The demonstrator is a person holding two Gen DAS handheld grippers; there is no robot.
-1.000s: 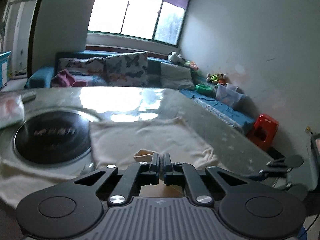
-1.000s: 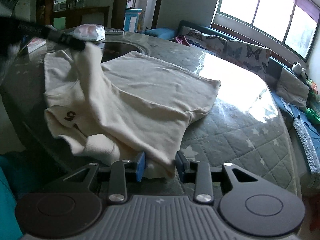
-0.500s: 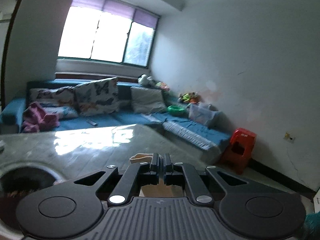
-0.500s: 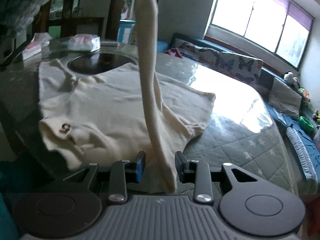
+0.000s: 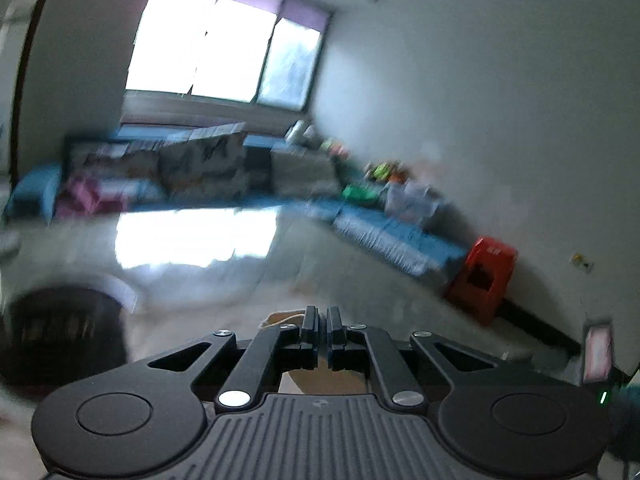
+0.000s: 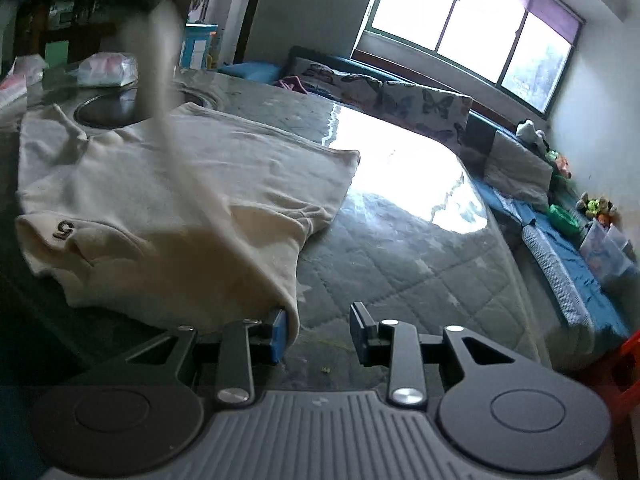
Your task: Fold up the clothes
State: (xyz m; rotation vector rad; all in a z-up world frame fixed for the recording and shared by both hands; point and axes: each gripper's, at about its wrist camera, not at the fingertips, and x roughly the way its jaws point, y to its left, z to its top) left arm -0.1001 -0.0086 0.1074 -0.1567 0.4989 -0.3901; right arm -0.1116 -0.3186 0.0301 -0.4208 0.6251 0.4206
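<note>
A cream T-shirt (image 6: 168, 184) with a dark "5" on one sleeve lies on the quilted grey table (image 6: 400, 256), seen in the right wrist view. One strip of it (image 6: 168, 92) rises blurred toward the upper left. My left gripper (image 5: 322, 322) is shut on a fold of the cream cloth (image 5: 280, 319), held above the table; the view is blurred. My right gripper (image 6: 318, 330) is open, its left fingertip (image 6: 279, 334) touching the shirt's near edge, which drapes over it.
A round dark inset (image 6: 108, 110) sits in the table beyond the shirt, also visible in the left wrist view (image 5: 60, 328). A plastic bag (image 6: 108, 68) lies at the far end. A blue sofa (image 6: 560, 248) with cushions runs along the wall. A red stool (image 5: 482, 280) stands by the wall.
My right gripper has opened wider and let go of the shirt edge. My left gripper, still shut on cloth, has swung and dropped back toward the table; the lifted strip now leans left.
</note>
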